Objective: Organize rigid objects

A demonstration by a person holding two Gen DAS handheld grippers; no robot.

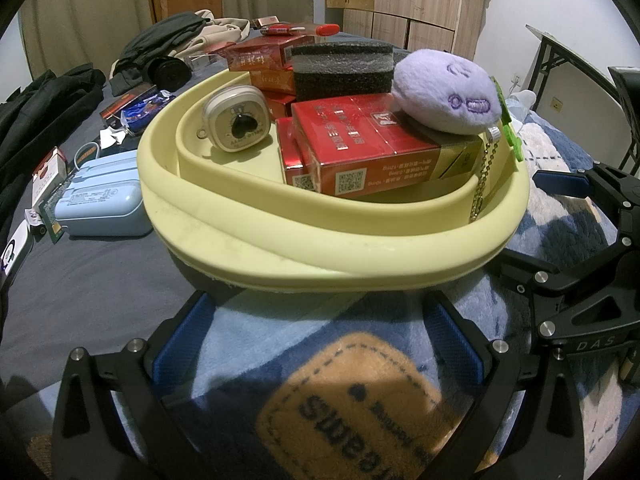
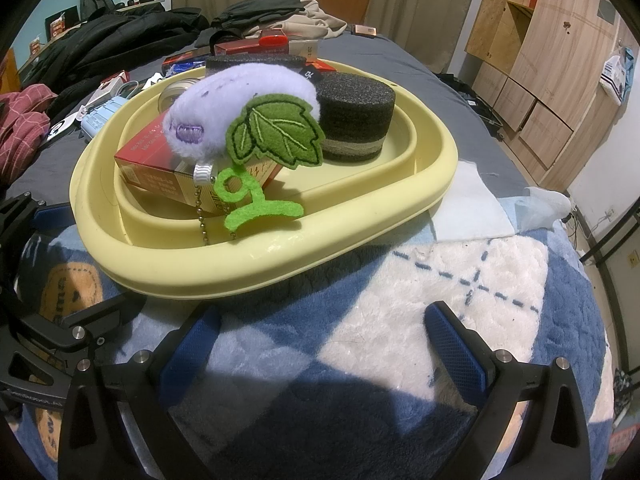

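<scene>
Yellow tray (image 1: pixel 320 264) on a blue plush blanket (image 2: pixel 440 320) with a patch reading "dreams": red cartons (image 1: pixel 360 152) bearing QR codes, purple plush keychain (image 1: pixel 448 92) atop them, dark foam block (image 1: pixel 342 68), small round device (image 1: pixel 236 120). Left gripper (image 1: pixel 316 344) and right gripper (image 2: pixel 320 340): fingers spread, empty; the right frame reads "DAS".

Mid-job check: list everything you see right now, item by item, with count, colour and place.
basin: one, pale yellow, on the plush blanket
red boxes: several, stacked inside the basin
plush toy: one, lilac with green felt leaf, on top of the boxes
foam blocks: two, dark grey, in the basin
small round gadget: one, beige, in the basin
blue case: one, light blue, on the bed beside the basin
clothes: dark pile, far side of the bed
left gripper: open, empty
right gripper: open, empty
</scene>
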